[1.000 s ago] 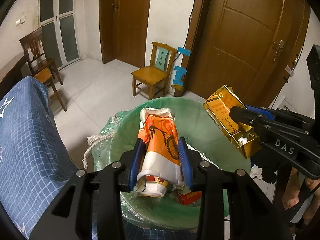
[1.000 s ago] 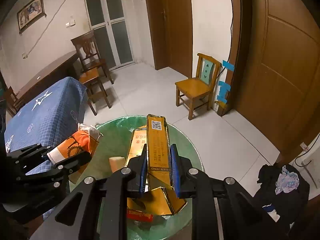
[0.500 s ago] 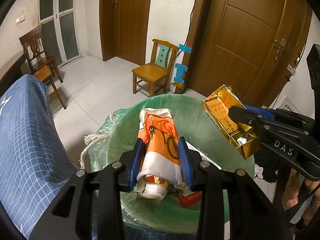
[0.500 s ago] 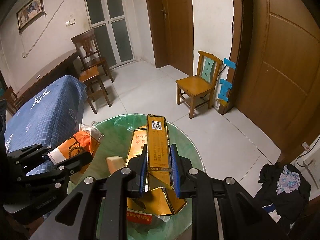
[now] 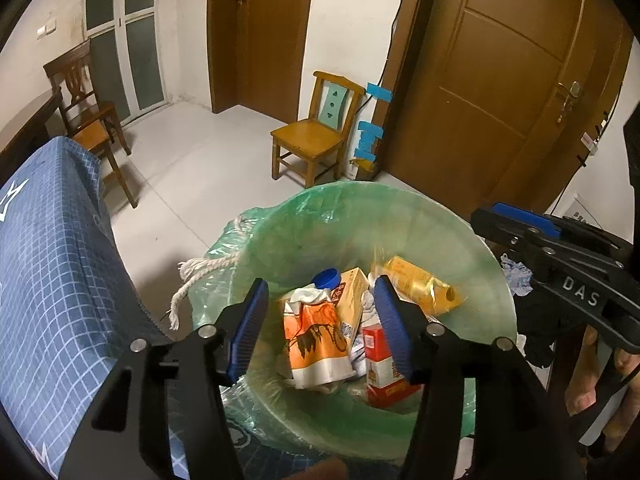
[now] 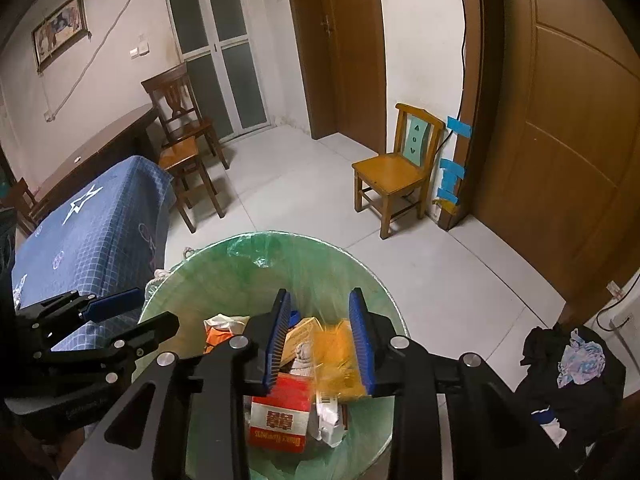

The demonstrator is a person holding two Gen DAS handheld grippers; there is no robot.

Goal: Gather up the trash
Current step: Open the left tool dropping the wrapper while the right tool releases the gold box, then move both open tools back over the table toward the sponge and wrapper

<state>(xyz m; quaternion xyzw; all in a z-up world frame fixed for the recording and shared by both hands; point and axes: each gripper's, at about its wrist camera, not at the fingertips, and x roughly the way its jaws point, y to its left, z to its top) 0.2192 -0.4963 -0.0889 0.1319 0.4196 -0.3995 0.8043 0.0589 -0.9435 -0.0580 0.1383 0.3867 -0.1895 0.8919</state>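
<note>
Both pieces of trash have left the claws since a moment ago: the orange-and-white wrapper (image 5: pixel 314 340) now lies inside the bin (image 5: pixel 400 216), on top of the other rubbish, and the gold box (image 5: pixel 424 286) lies deeper, against the green liner. In the right wrist view the gold box (image 6: pixel 340 356) looks smeared, so I think it is maybe not settled yet.

The left claw (image 5: pixel 320 328) has just been opening; its jaws stand moderately apart over the bin with nothing pressed between them. The right claw (image 6: pixel 320 336) has also just been opening, a smaller gap, and it grips nothing.

What could go wrong now, in my opinion: the bin is quite full, with a red carton (image 5: pixel 382 364) standing high, so a light piece could slide over the rim. The liner is loose on the side of the rope (image 5: pixel 208 272), and a claw pulled back carelessly could catch it and drag the bag off. The two claws are near each other and could knock together.
</note>
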